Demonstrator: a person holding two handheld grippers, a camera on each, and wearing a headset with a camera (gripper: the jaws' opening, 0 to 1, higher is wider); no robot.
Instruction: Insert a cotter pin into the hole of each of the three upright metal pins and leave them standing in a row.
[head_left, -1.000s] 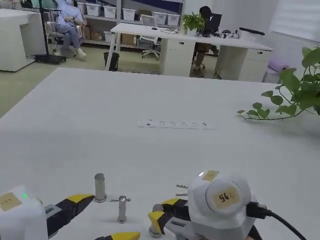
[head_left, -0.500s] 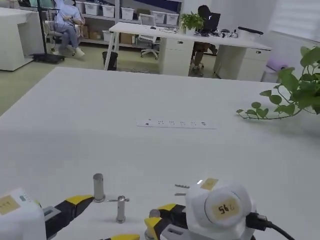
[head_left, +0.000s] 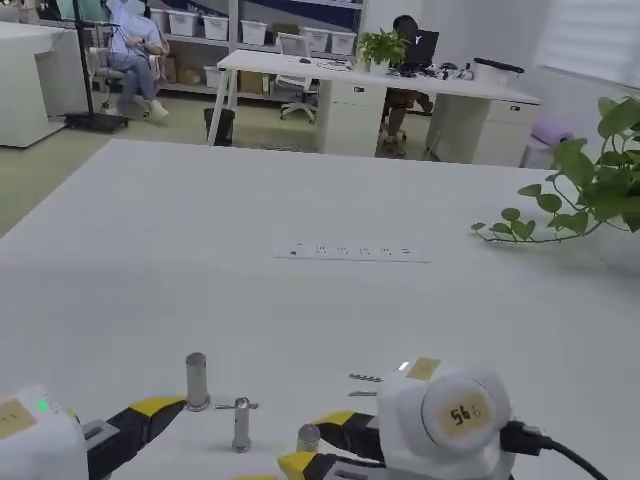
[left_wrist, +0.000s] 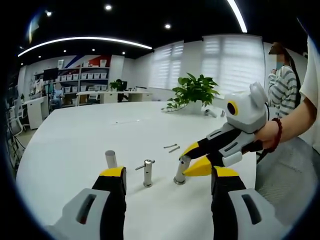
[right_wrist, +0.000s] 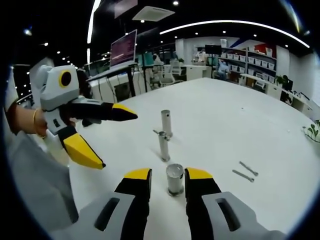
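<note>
Nothing among the task's things has moved in the last second: the three metal pins are seen in the same row, and only the head view has shifted a little. The right tongs are still held partly open around the nearest pin, one jaw on each side. A gap is seen at one jaw, and contact at the other cannot be told. The left tongs are spread wide and nothing is held in them.

Beyond the right tongs the middle pin is found, with a cotter pin already passed through it near the top. The far pin is found just behind that, its hole unfilled. Two loose cotter pins lie flat on the worktop, off to one side of the right tongs and well apart from the left.

The metal pins are judged to be solid, stiff and smooth, fairly heavy for their size, and easily tipped on their narrow bases. A hold low on the shaft is advised, so that the cross hole near the top is left clear. The cotter pins are judged to be light, thin and springy, and awkward to lift from a flat surface. They are best taken by the head end, so that the legs are left free for the hole.
</note>
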